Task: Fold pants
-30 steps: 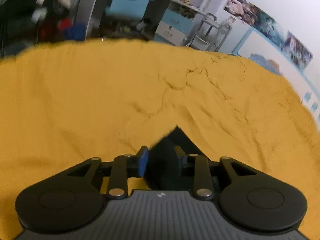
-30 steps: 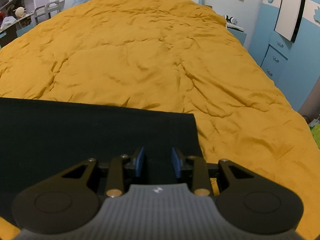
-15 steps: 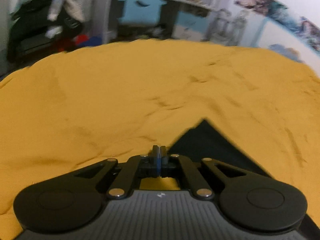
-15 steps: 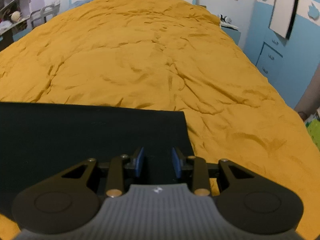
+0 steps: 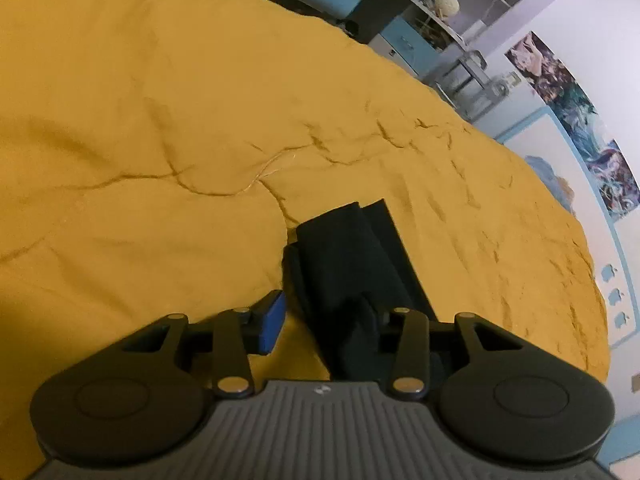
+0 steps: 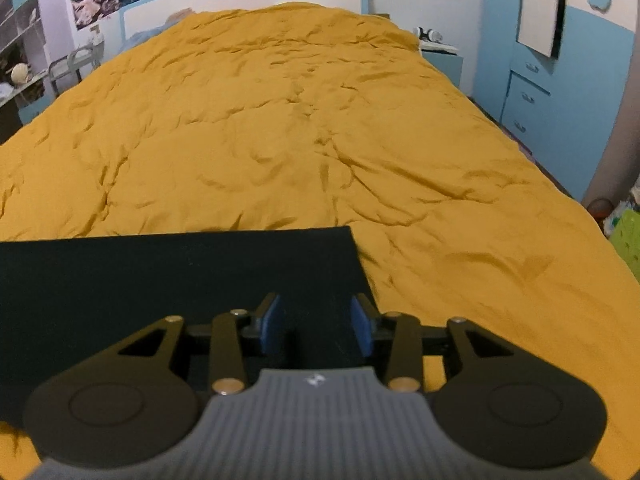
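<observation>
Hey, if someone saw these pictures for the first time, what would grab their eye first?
The mustard-yellow bedspread fills both views. On it, the dark pants lie flat before the open right gripper, while a bunched fold sits by the open left gripper.

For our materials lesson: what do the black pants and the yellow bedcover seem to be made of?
Pants: likely a smooth, matte woven or knit fabric; they lie flat with a crisp edge and no shine. Bedcover: soft, matte padded cloth, perhaps cotton; it is puffy and finely wrinkled.
</observation>
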